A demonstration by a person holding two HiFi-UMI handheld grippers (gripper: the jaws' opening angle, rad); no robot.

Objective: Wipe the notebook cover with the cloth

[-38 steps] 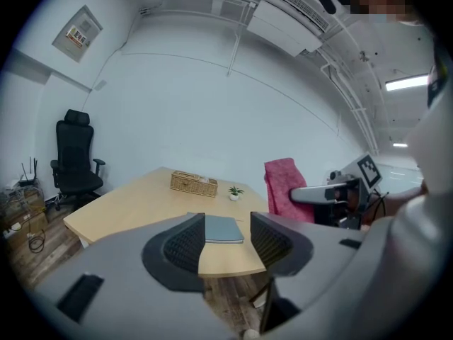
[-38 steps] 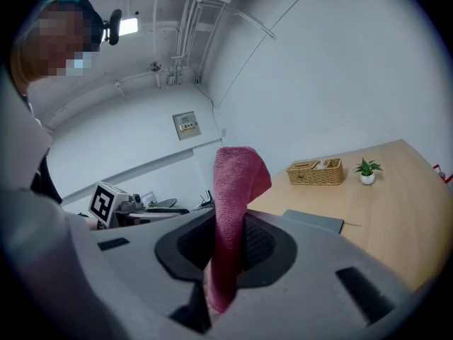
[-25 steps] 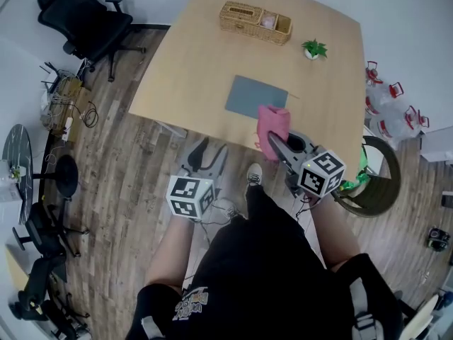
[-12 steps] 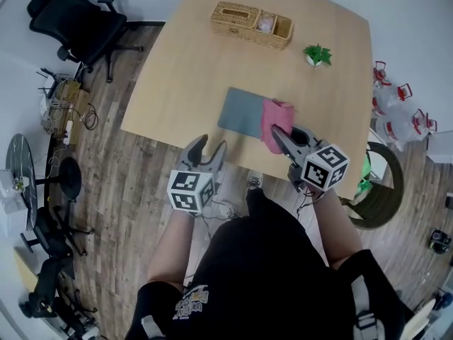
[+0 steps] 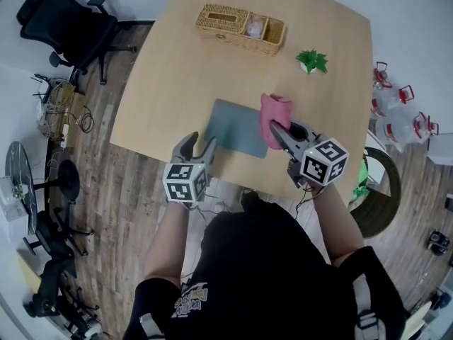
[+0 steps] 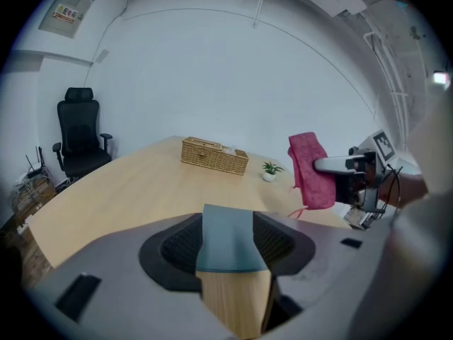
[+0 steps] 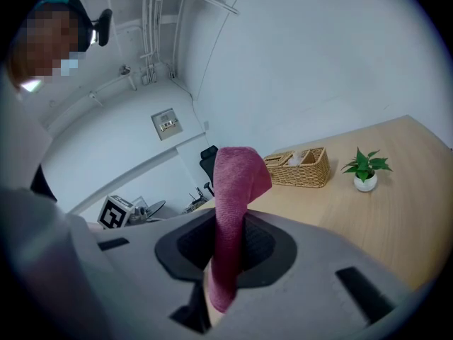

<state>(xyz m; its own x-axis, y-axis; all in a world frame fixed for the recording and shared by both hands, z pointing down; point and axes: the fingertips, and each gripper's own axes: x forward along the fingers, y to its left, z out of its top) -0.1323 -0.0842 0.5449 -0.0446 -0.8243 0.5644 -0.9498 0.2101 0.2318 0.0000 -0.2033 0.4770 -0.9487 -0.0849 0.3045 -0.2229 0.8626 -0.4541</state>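
A grey-blue notebook [image 5: 239, 127] lies flat near the front edge of the light wooden table [image 5: 177, 69]. My right gripper [image 5: 274, 132] is shut on a pink cloth [image 5: 273, 116], which hangs over the notebook's right end; the cloth [image 7: 231, 232] fills the gap between its jaws. My left gripper [image 5: 196, 146] is open with nothing between its jaws and has just been opening wider. It hovers at the table's front edge, just left of the notebook [image 6: 226, 236]. The left gripper view also shows the cloth [image 6: 309, 170] held up at right.
A wicker basket [image 5: 239, 27] stands at the table's far side and a small potted plant [image 5: 310, 61] at the far right. A black office chair [image 5: 64, 24] stands on the wood floor to the left. Red-topped items [image 5: 400, 119] sit on the floor at right.
Both grippers have moved forward from over the floor to the table's front edge. The pink cloth now hangs over the notebook's right end.
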